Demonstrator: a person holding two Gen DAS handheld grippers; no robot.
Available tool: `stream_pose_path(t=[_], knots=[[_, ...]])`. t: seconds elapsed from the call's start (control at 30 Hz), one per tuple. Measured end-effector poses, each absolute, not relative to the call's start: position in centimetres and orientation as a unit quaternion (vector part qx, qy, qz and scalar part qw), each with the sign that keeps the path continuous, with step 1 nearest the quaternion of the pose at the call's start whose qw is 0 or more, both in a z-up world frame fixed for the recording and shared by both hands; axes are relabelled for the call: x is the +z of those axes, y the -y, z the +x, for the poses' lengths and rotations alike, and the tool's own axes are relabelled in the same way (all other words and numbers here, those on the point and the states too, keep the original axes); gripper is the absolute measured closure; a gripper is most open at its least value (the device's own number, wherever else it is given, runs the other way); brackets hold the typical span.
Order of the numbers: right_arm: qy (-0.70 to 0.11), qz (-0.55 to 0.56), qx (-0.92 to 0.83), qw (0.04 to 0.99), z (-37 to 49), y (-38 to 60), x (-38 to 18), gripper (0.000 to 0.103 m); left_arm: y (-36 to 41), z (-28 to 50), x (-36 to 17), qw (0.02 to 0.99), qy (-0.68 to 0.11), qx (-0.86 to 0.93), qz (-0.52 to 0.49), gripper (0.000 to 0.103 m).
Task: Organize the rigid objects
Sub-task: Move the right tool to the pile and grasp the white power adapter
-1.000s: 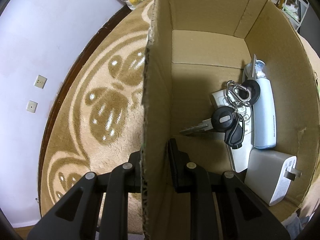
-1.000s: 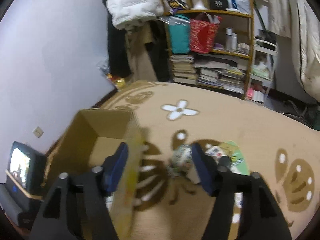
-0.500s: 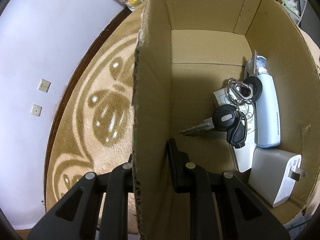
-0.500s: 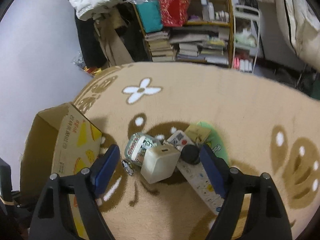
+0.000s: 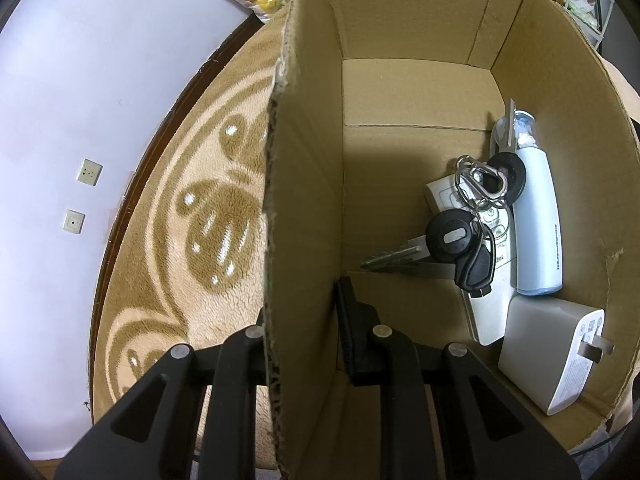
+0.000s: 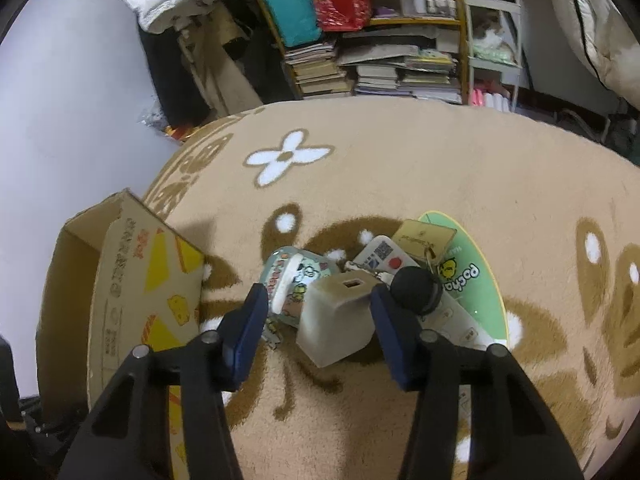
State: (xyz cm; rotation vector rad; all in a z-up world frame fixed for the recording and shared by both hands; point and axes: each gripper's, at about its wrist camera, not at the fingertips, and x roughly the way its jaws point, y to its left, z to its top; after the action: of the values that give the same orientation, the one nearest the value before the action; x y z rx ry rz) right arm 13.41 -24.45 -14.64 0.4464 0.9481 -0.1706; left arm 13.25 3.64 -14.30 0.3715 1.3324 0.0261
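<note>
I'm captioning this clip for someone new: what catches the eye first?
In the left wrist view, the cardboard box dominates: the left gripper grips its wall, with a bunch of keys inside. In the right wrist view, the open right gripper straddles a white charger in a clutter pile on the tan rug.

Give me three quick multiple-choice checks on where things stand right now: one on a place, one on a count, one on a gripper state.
1. Where does the bunch of keys lie?
A. on the rug
B. inside the cardboard box
C. on the bookshelf

2. How many white charger blocks are in the box?
A. none
B. one
C. three

3. What is the left hand-held gripper doing?
A. clamping the box wall
B. holding the keys
C. hanging open over the rug

Answers:
1 B, the keys rest on the box floor over a white remote.
2 B, a single charger block lies by the near wall.
3 A, its fingers stand one on each side of the wall.
</note>
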Motion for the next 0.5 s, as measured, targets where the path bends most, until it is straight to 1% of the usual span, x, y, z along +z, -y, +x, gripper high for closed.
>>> stream_pose_path(t=[0.1, 0.17, 0.37, 0.4, 0.47, 0.5], knots=[[-0.45, 0.218, -0.089, 0.861, 13.5, 24.8, -14.9, 0.049, -3.6, 13.2, -14.3, 0.771, -0.614, 0.012, 0.171, 0.084], [-0.455, 0.212, -0.093, 0.86, 13.4, 24.9, -15.1, 0.054, -3.7, 13.3, -14.3, 0.77, -0.614, 0.012, 0.17, 0.084], [-0.465, 0.211, -0.115, 0.852, 13.7, 24.5, -15.8, 0.057, -3.7, 13.3, -14.3, 0.771, -0.614, 0.011, 0.17, 0.084], [-0.466, 0.2, -0.114, 0.854, 13.8, 24.2, -15.6, 0.06, -3.7, 13.2, -14.3, 0.771, -0.614, 0.011, 0.17, 0.084], [-0.463, 0.174, -0.12, 0.861, 13.8, 23.5, -15.0, 0.07, -3.7, 13.2, -14.2, 0.771, -0.614, 0.011, 0.17, 0.084], [-0.463, 0.164, -0.122, 0.863, 13.8, 23.3, -14.8, 0.071, -3.7, 13.2, -14.2, 0.771, -0.614, 0.011, 0.171, 0.084]])
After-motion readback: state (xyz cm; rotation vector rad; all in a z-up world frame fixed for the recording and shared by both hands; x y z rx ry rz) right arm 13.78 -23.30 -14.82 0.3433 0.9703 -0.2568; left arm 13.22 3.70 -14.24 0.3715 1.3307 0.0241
